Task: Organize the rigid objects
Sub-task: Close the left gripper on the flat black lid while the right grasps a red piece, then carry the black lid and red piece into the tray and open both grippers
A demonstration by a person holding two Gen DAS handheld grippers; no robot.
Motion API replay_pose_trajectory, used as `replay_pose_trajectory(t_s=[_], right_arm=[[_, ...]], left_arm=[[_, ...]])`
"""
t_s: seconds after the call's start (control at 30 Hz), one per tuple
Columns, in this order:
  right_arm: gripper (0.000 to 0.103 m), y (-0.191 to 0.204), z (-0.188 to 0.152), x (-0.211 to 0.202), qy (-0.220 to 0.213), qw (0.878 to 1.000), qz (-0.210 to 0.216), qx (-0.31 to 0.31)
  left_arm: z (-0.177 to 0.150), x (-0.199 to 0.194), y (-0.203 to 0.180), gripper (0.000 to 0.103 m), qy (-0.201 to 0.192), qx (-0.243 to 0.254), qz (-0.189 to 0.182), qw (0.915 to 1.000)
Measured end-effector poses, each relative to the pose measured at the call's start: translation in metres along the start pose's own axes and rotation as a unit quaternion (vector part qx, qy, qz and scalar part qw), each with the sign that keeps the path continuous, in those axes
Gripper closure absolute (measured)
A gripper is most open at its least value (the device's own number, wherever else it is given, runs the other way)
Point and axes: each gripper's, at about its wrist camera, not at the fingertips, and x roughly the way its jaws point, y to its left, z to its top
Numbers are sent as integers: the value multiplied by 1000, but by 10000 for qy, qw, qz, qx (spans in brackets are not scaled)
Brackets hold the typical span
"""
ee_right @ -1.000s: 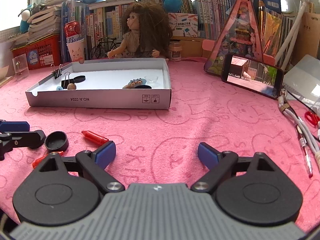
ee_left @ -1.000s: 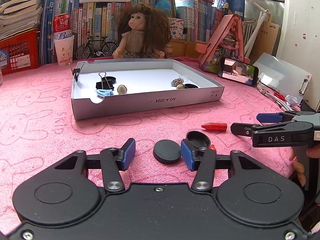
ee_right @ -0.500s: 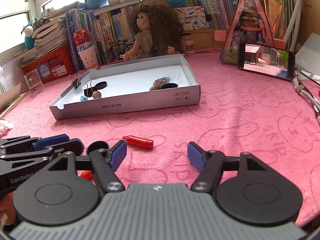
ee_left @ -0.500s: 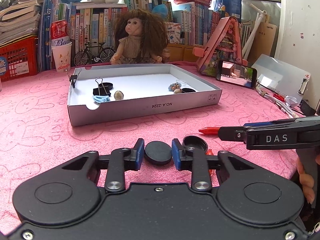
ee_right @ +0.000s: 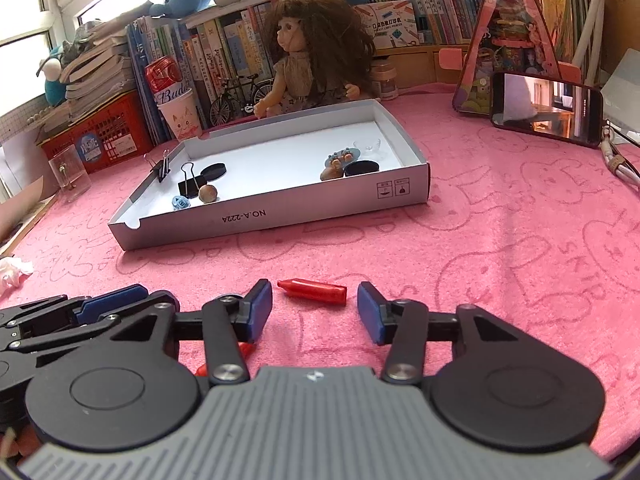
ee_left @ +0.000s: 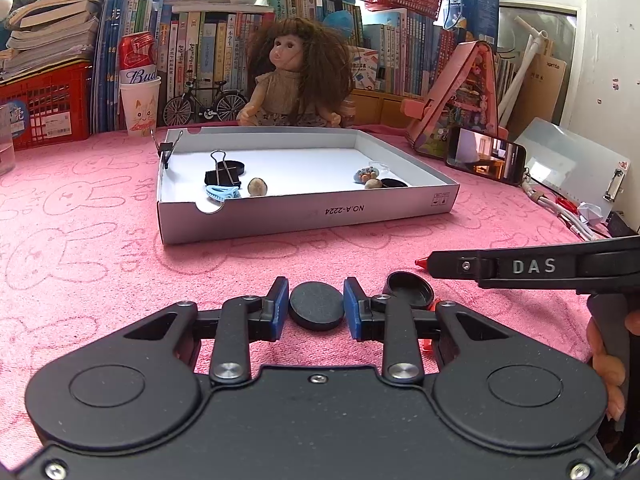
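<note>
My left gripper (ee_left: pixel 316 306) is shut on a flat black disc (ee_left: pixel 317 306), its blue pads against both sides, low over the pink cloth. A black cap (ee_left: pixel 410 290) lies just right of it. My right gripper (ee_right: pixel 314 310) is open, its fingers on either side of a red crayon (ee_right: pixel 314 291) lying on the cloth, with a gap on each side. The white box tray (ee_left: pixel 304 214) beyond holds binder clips (ee_left: pixel 224 174), a blue hair clip (ee_left: pixel 220 193), a brown bead (ee_left: pixel 257 186) and a black lid (ee_left: pixel 394 183).
A doll (ee_left: pixel 296 76), a cup with a can (ee_left: pixel 138 104), a toy bicycle and books stand behind the tray. A phone (ee_left: pixel 486 158), a pink toy house and cables (ee_left: pixel 556 208) are at right. Another red crayon piece (ee_right: pixel 224 360) lies under my right gripper's left finger.
My left gripper has closed onto the black disc. My right gripper has moved left and forward so the red crayon now lies between its open fingers.
</note>
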Motion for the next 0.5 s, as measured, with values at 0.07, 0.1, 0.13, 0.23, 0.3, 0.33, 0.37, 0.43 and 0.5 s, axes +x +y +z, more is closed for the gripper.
replay_pose_trajectory(t_s=[0.07, 0.1, 0.13, 0.23, 0.3, 0.33, 0.37, 0.43, 0.5], right_arm=[[39, 5, 1, 3, -9, 10000, -93, -26], [39, 8, 2, 6, -15, 9999, -149, -44], [38, 10, 2, 8, -30, 9998, -202, -65], [37, 17, 3, 14, -76, 9993, -333, -134], [37, 21, 2, 17, -140, 9988, -423, -220], [37, 23, 1, 18, -187, 9984, -459, -268], [41, 24, -1, 19, -234, 9980, -501, -315], [55, 26, -4, 20, -338, 9968, -575, -443], [55, 24, -6, 19, -408, 9966, -527, -492]], left_arm=[[0, 0, -1, 75, -3, -26, -5, 10000], [0, 0, 0, 75, -8, -43, -5, 10000], [1, -1, 0, 75, -15, -67, -3, 10000], [0, -2, 1, 75, -31, -101, 7, 9999], [0, -2, 2, 75, -39, -106, 11, 9999], [-1, -2, 2, 75, -40, -111, 7, 9999], [-1, -3, 2, 75, -42, -121, 8, 9999], [-1, -3, 3, 75, -51, -132, 14, 9999], [-1, -3, 3, 75, -52, -136, 26, 9999]])
